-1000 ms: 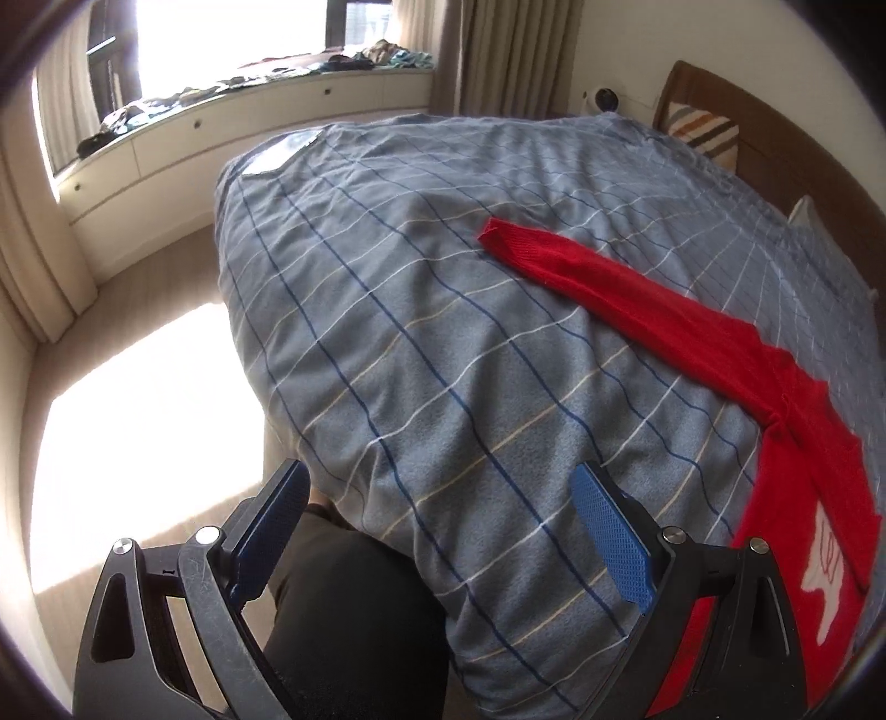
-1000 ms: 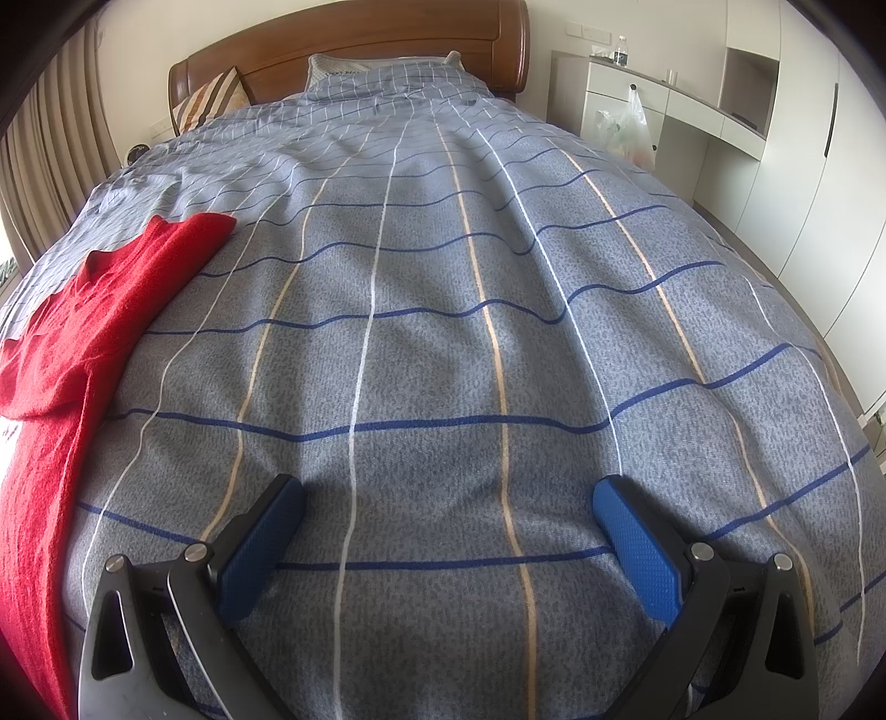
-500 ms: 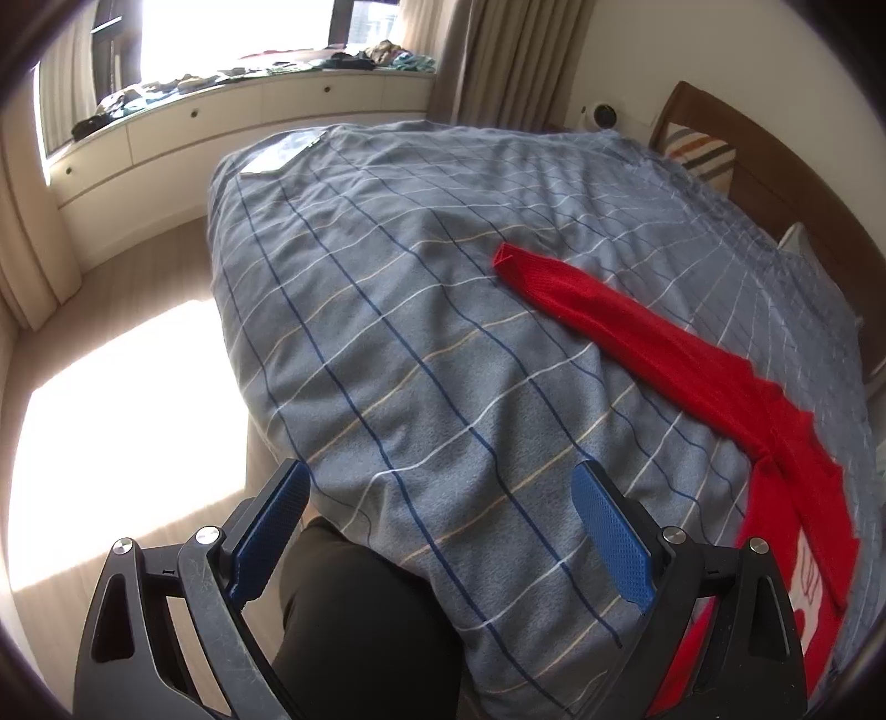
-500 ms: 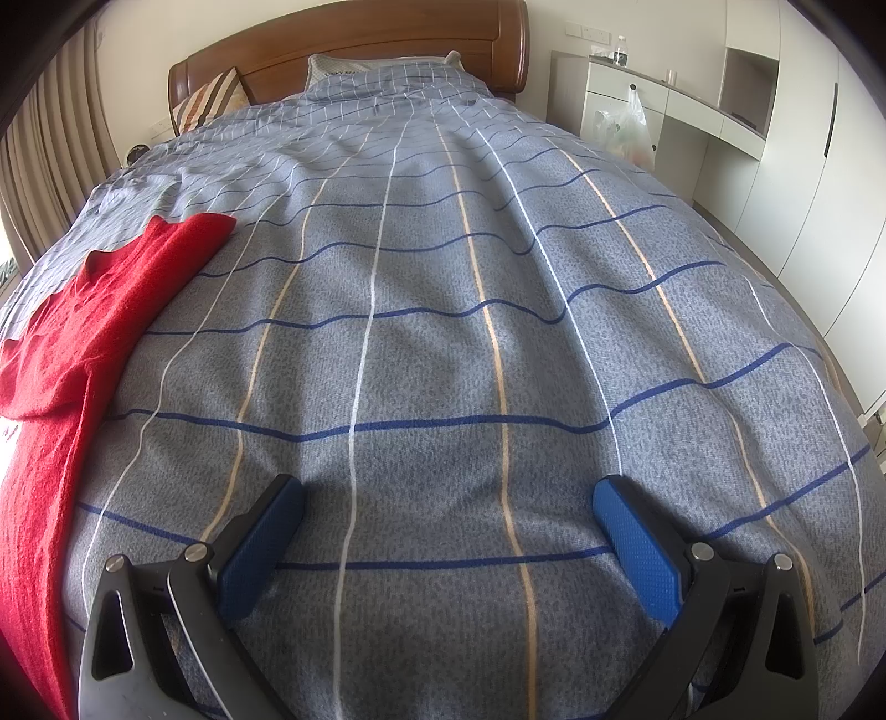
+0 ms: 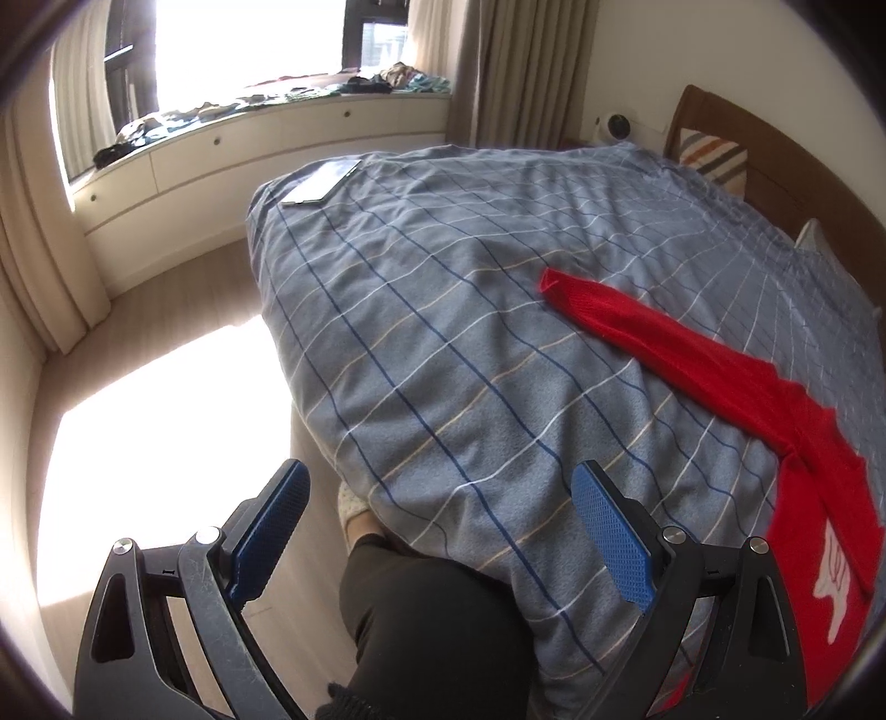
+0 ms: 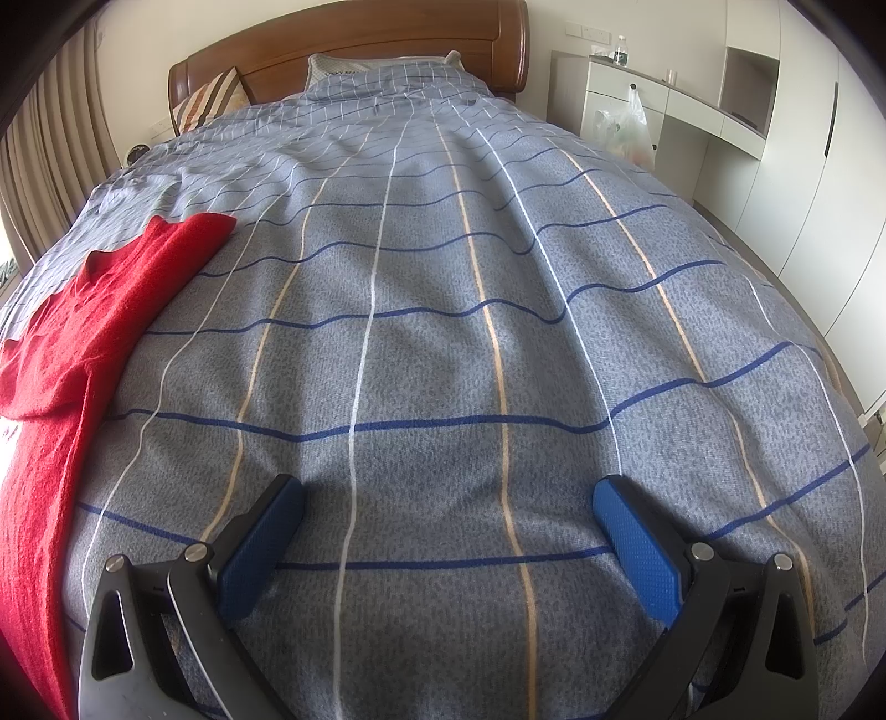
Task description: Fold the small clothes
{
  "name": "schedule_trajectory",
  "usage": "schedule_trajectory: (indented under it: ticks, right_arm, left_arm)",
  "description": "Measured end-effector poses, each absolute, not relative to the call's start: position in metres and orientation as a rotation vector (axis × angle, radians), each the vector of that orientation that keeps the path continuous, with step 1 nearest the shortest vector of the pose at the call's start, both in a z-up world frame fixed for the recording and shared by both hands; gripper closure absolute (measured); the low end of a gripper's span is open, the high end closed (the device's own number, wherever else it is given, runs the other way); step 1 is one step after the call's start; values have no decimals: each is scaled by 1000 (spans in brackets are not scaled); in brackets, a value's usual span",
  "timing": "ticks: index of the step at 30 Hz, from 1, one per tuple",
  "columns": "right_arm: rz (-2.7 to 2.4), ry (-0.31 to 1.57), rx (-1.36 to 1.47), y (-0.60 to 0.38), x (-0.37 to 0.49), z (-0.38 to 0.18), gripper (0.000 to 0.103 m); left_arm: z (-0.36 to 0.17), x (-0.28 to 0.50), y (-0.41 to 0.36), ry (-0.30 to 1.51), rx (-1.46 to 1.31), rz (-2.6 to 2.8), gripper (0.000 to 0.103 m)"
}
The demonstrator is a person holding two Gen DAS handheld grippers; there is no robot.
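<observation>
sweater point(image 5: 720, 371) flat on bed point(image 5: 443, 332); both grippers' jaws apart, empty.

Bright window point(image 5: 249, 50) glare, sunlit floor point(image 5: 149, 421) overexposed, fisheye-warped dark edges

A home bedroom: a wide bed under a grey-blue checked quilt point(image 6: 443, 310) with a curved brown wooden headboard point(image 6: 354, 39), beige floor-length curtains point(image 5: 520, 72) beside a sunlit bay window over a cream drawer bench point(image 5: 266, 149), and white built-in wardrobes point(image 6: 819, 183) along one wall
</observation>
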State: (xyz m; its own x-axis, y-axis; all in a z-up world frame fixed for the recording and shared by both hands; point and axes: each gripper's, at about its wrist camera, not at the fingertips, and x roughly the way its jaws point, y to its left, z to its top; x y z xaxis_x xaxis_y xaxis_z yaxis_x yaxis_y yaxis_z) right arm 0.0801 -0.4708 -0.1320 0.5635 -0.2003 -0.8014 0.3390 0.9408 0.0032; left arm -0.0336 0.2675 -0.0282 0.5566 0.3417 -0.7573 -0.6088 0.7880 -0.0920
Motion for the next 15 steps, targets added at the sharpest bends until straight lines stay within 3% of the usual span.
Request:
schedule_trajectory:
  ticks: [15]
  right_arm:
    - [-319,920,164,-471,80,-132,0]
  left_arm:
    - [-42,-3,237,863,-328,455,7]
